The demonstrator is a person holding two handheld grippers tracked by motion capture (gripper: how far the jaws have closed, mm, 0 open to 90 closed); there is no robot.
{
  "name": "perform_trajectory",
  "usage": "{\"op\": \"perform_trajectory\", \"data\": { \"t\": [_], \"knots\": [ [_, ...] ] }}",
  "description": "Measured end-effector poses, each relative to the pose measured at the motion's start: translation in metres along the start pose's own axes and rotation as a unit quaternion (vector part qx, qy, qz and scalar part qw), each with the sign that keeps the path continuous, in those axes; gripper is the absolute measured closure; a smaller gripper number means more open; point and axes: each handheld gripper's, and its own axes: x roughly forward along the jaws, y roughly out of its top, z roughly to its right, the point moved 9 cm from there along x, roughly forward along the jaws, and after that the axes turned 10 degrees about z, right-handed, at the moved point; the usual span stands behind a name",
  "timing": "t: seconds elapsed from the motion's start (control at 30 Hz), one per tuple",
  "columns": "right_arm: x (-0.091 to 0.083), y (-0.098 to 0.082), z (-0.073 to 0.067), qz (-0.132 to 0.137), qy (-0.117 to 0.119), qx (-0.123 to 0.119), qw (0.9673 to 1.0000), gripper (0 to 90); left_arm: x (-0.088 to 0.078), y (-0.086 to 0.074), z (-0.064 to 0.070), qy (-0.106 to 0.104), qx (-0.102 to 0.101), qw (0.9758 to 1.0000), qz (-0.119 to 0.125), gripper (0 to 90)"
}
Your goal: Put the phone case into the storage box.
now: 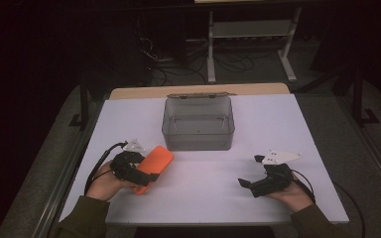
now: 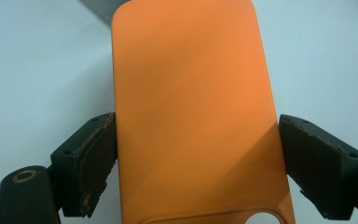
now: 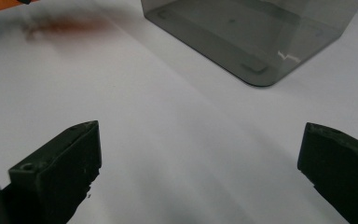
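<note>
An orange phone case (image 1: 157, 160) with rounded corners is clamped across its width in my left gripper (image 1: 145, 174) at the left of the white table (image 1: 203, 196). In the left gripper view both pads press the long edges of the case (image 2: 191, 93), so the left gripper (image 2: 196, 154) is shut on it. The case points toward a smoky clear plastic box (image 1: 198, 140) standing open at the table's middle back. My right gripper (image 1: 249, 171) rests at the right front, and its jaws (image 3: 200, 154) are wide open over bare table.
In the right gripper view the box (image 3: 256, 37) is ahead, and a corner of the orange case (image 3: 0, 4) hangs at top left over its reddish shadow. A wooden table edge (image 1: 198, 90) lies behind the box. Cables and a white shelf frame (image 1: 250, 29) stand beyond.
</note>
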Motion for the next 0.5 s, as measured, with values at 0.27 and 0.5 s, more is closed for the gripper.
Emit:
{"op": "perform_trajectory", "data": {
  "t": [0.27,0.5],
  "knots": [
    [-0.001,0.000,0.000,0.000,-0.001,0.002,1.0000,0.0,0.017,0.013,0.015,-0.026,0.021,0.9994,-0.006,13.8],
    [-0.001,0.000,0.000,0.001,0.000,0.002,1.0000,0.0,0.029,0.026,0.026,-0.044,0.039,0.9982,-0.007,13.8]
  ]
}}
